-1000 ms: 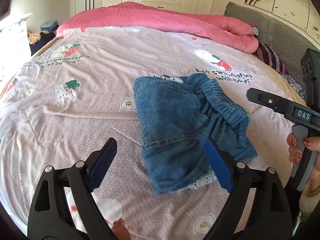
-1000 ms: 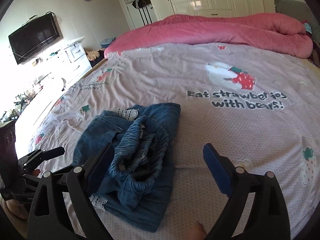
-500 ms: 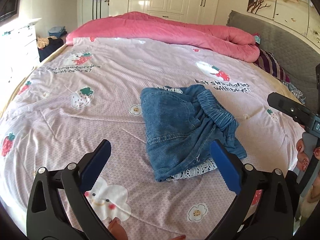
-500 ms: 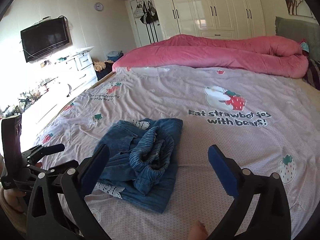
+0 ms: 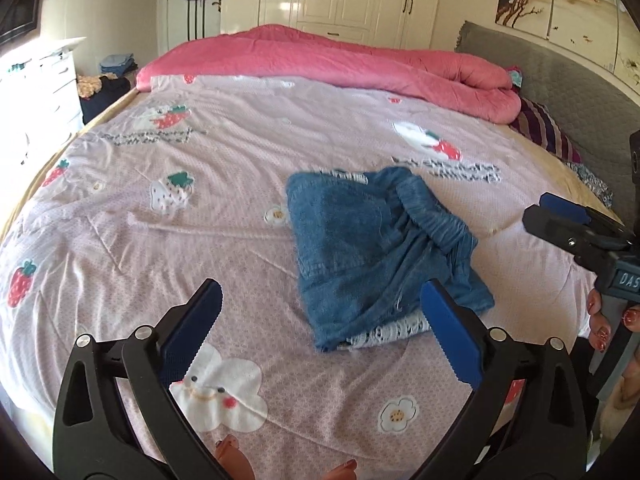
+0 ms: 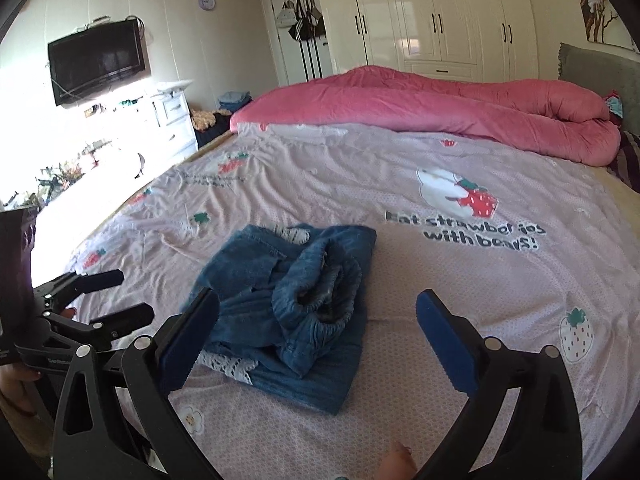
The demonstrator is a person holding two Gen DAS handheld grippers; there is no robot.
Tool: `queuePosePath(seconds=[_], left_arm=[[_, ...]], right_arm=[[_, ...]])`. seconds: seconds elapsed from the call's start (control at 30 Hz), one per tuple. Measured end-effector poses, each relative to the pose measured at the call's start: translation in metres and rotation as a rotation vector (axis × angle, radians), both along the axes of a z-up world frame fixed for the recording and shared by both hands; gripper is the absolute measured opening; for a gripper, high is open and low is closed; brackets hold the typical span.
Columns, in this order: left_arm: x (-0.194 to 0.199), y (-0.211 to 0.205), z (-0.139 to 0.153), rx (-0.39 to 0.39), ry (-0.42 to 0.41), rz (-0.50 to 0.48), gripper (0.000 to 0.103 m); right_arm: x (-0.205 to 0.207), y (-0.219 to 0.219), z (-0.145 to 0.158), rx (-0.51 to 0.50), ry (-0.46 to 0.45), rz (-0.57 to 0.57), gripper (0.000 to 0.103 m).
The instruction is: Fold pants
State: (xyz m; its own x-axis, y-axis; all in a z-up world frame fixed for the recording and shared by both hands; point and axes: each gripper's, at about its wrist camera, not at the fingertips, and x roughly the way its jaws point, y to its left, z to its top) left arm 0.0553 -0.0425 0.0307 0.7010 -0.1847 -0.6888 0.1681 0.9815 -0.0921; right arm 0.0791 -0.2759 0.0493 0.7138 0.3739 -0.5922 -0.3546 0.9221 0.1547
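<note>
The denim pants (image 5: 380,248) lie bundled on the strawberry bedspread (image 5: 160,240), apparently folded. Both the left gripper (image 5: 322,308) and right gripper (image 6: 318,320) hang wide, empty. Flatten the bunched elastic waistband (image 6: 320,296) gently, avoiding snagging lace.

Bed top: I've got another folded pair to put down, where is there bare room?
Bare sheet lies between the denim pants and the strawberry lettering, and left of the pants toward the bed edge. The pink quilt crowds the far side.
</note>
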Motion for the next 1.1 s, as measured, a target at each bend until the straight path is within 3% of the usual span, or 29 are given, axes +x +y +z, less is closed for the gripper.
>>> queuePosePath(seconds=[0.43,0.57,0.87,1.1], left_arm=[[0.018,-0.001,-0.056,0.072,0.132,0.027,0.093],[0.018,0.000,-0.064,0.069,0.141,0.025,0.093],[-0.008,0.004,-0.037,-0.027,0.081,0.002,0.093],[-0.043,0.002,-0.027,-0.045,0.048,0.030,0.093]], right_arm=[[0.015,0.030,-0.078,-0.224,0.190,-0.040,0.098],[0.015,0.031,-0.093,-0.240,0.217,-0.040,0.098],[-0.021,0.017,-0.057,-0.153,0.083,-0.019,0.098],[-0.056,0.007,-0.042,-0.141,0.028,-0.030,0.098]])
